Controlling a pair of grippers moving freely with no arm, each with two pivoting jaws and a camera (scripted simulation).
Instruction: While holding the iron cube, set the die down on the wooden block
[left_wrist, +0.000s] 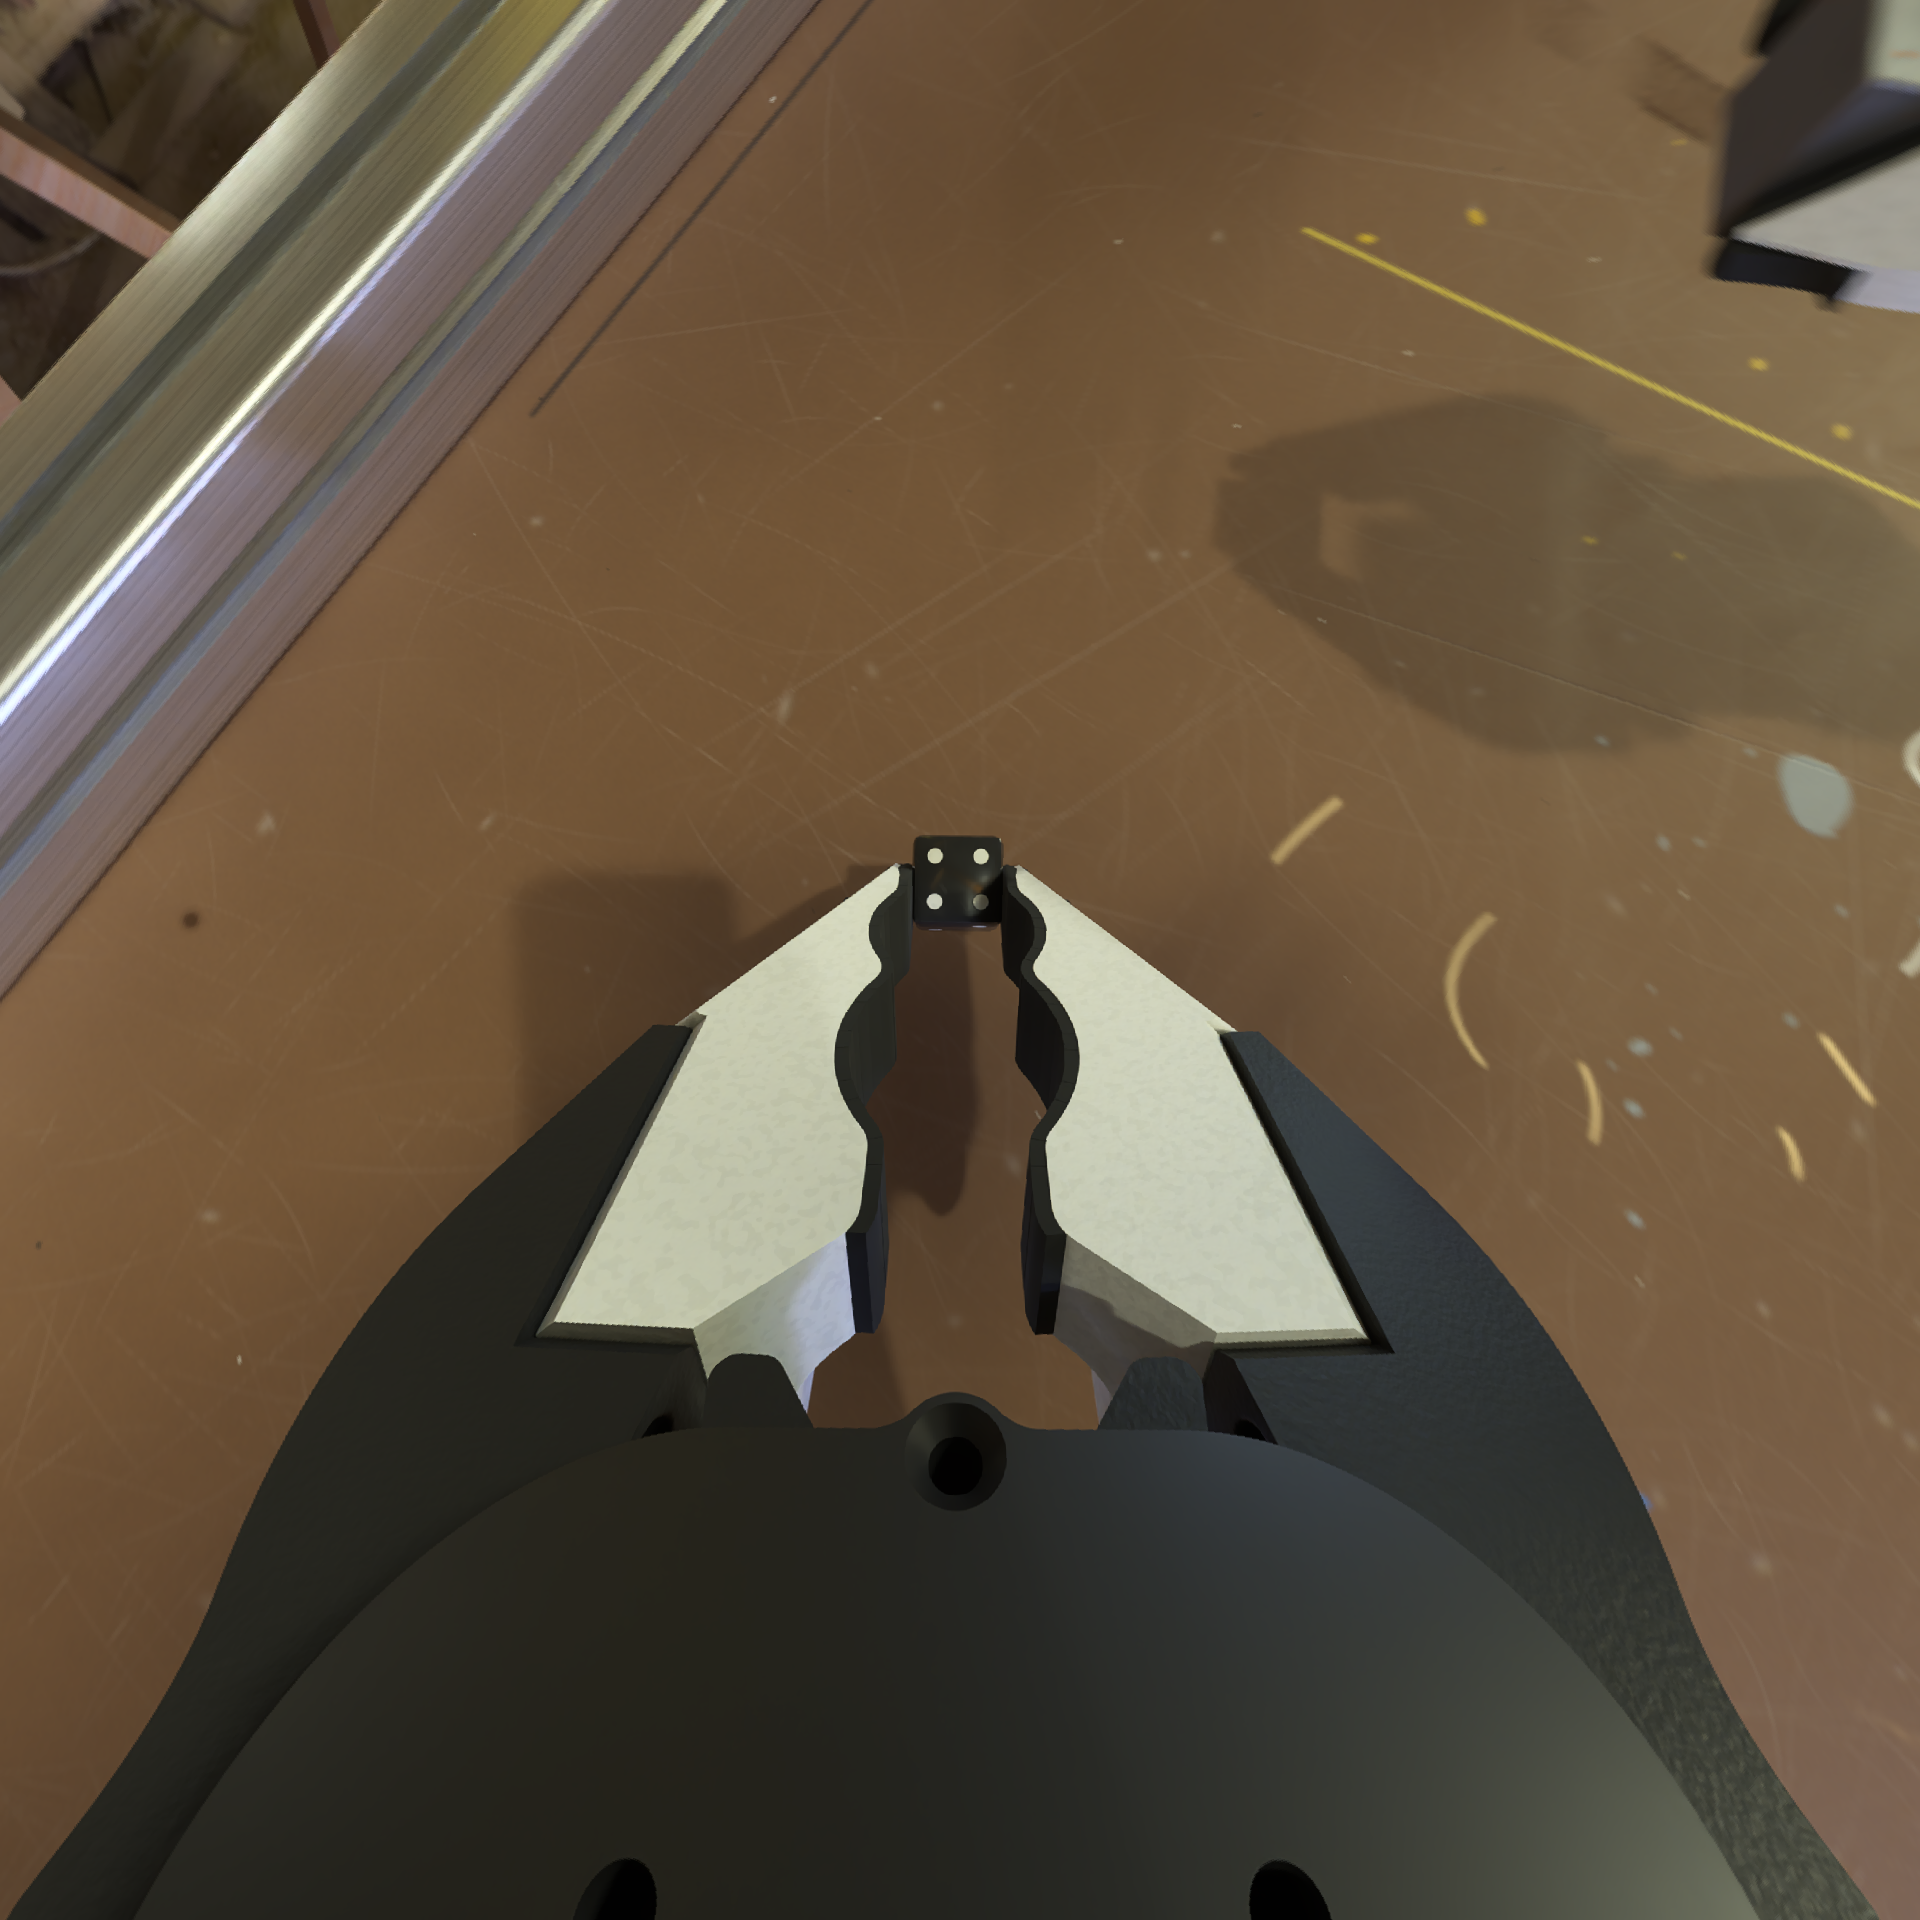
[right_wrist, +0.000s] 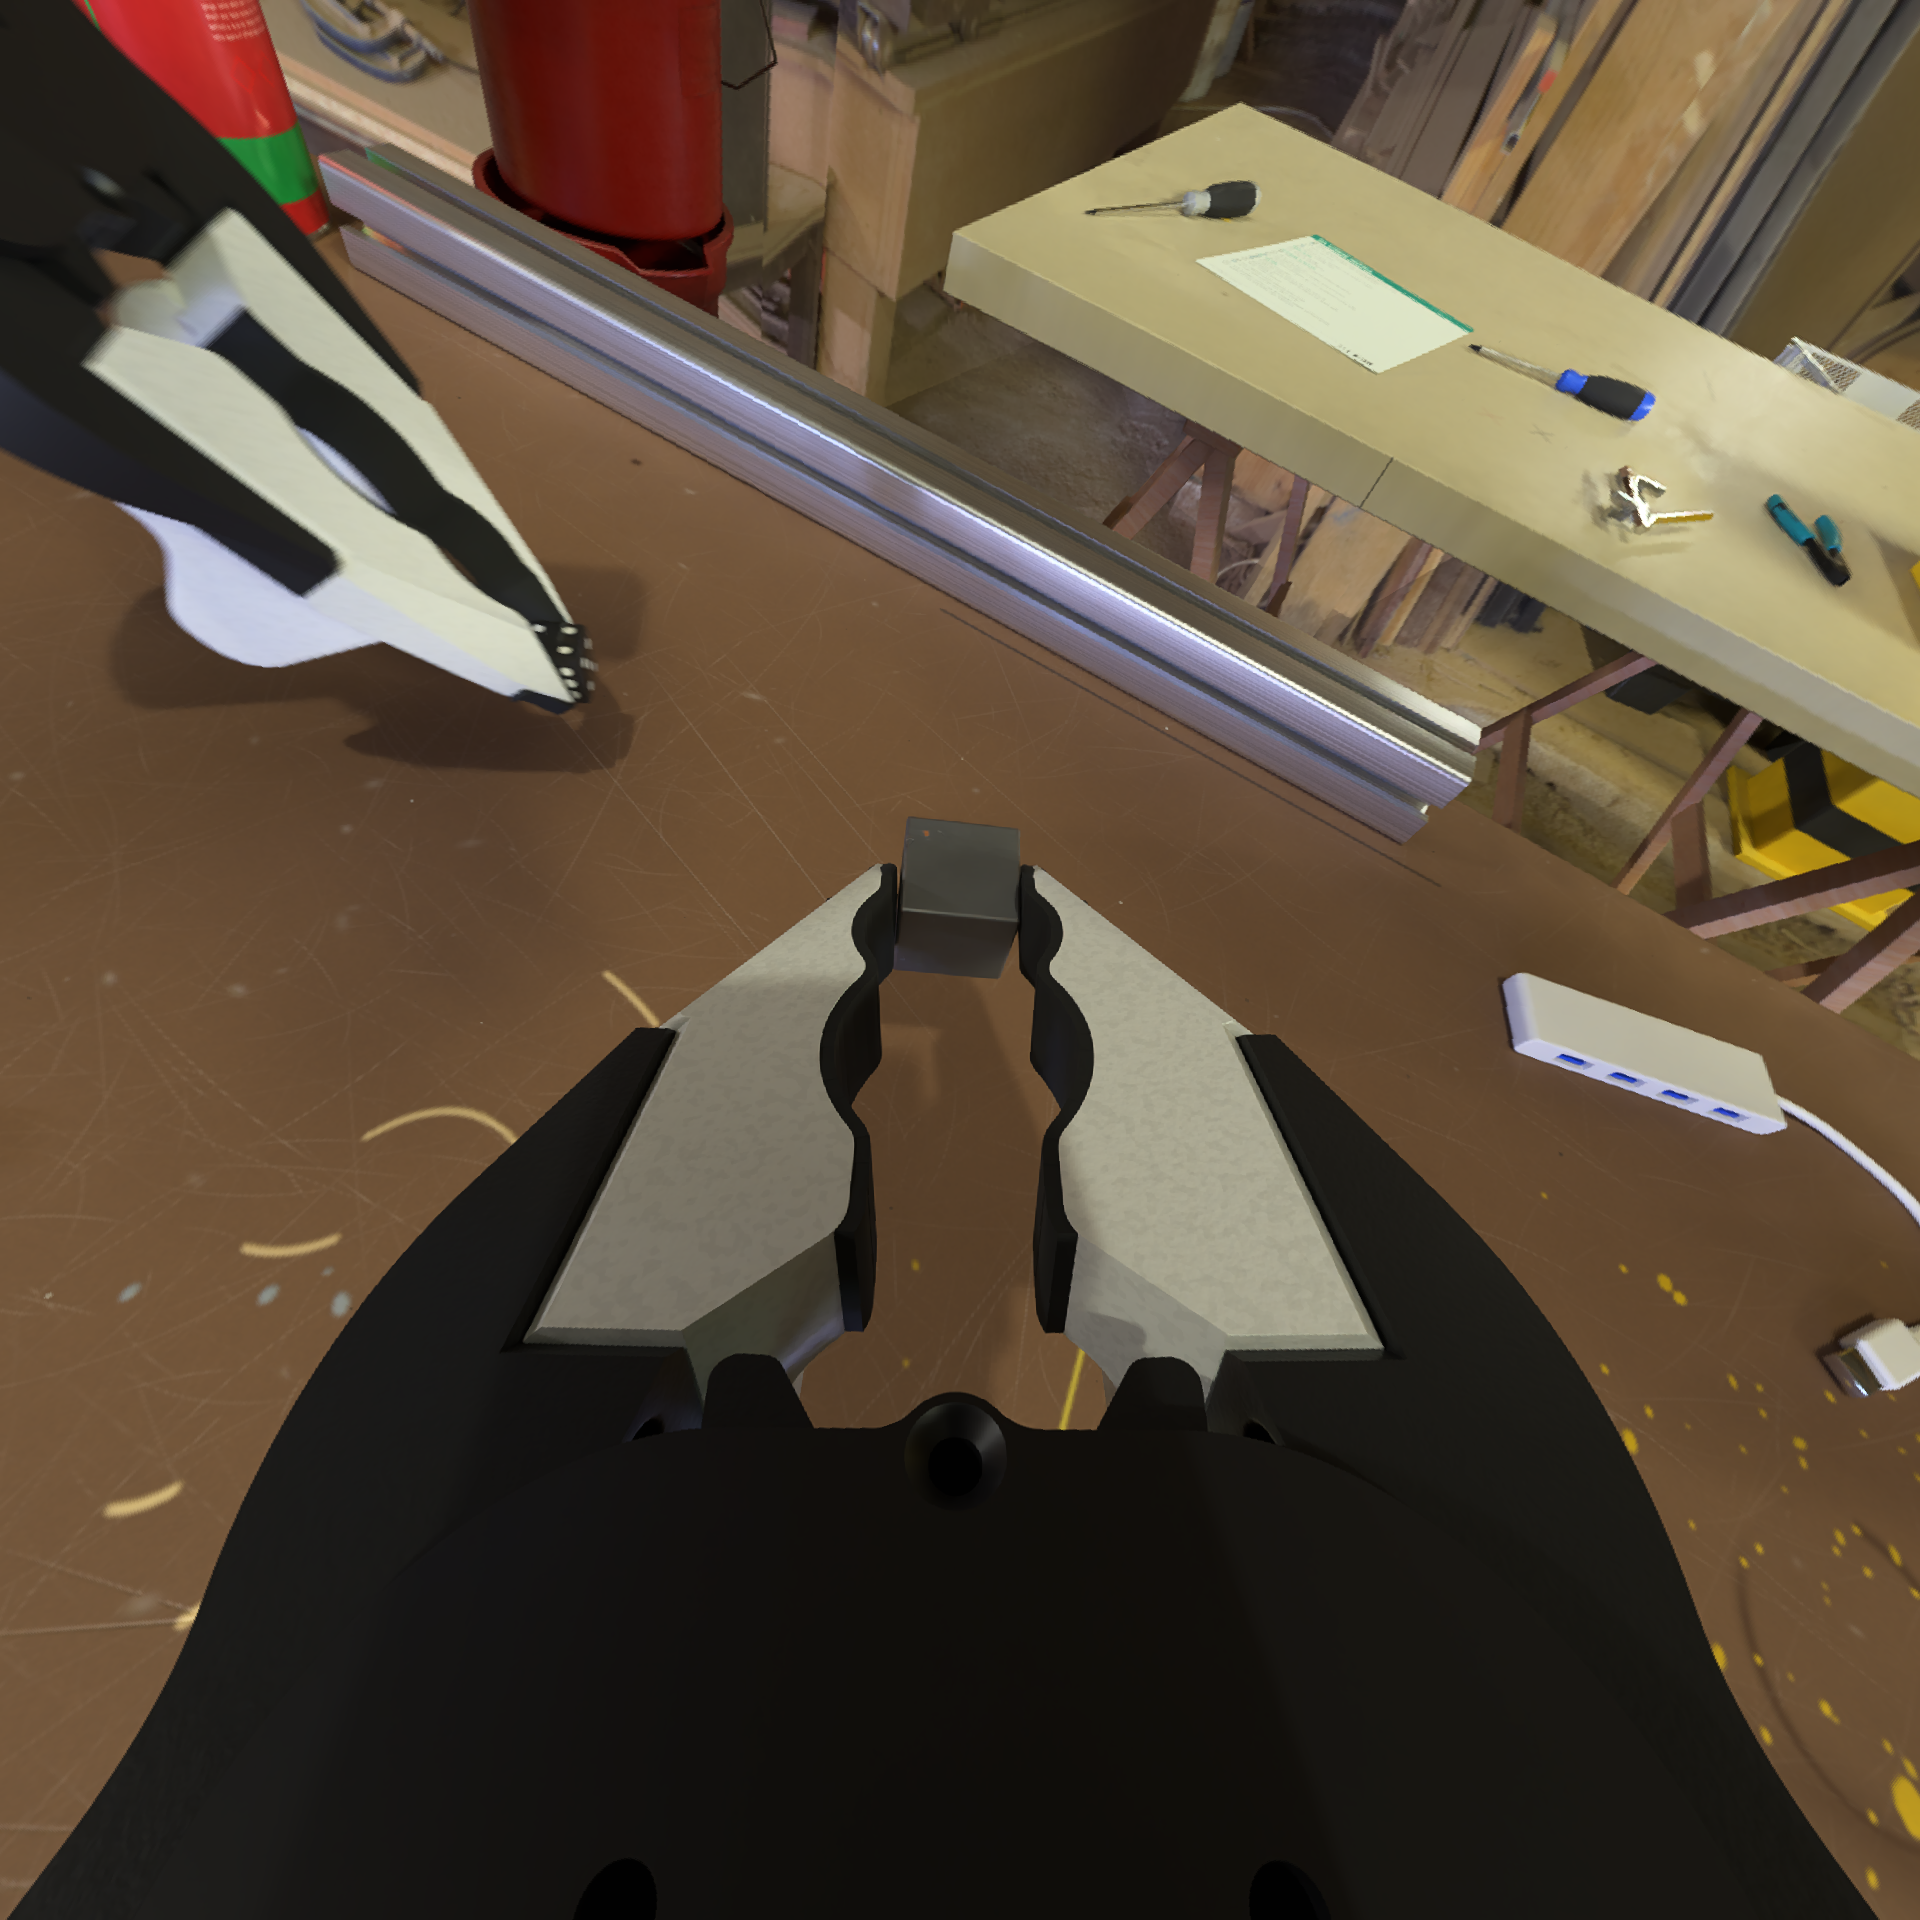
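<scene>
While the left hand-held gripper (left_wrist: 957, 883) pinches the black die (left_wrist: 957, 883) at its fingertips above the brown bench (left_wrist: 935, 520), no wooden block shows, so placement remains. From the right view, the right hand-held gripper (right_wrist: 957, 914) grips the iron cube (right_wrist: 957, 899); no writing is legible on the white USB hub (right_wrist: 1642, 1055).

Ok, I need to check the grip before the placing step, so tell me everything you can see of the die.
The die is a small black cube with white pips and slightly rounded edges; the face toward the left wrist camera shows four. It is pinched at the very tips of the left gripper, whose dark pads press its two opposite sides. It sits square, held above the brown tabletop and apart from it. In the right wrist view it shows another pipped face.
</scene>
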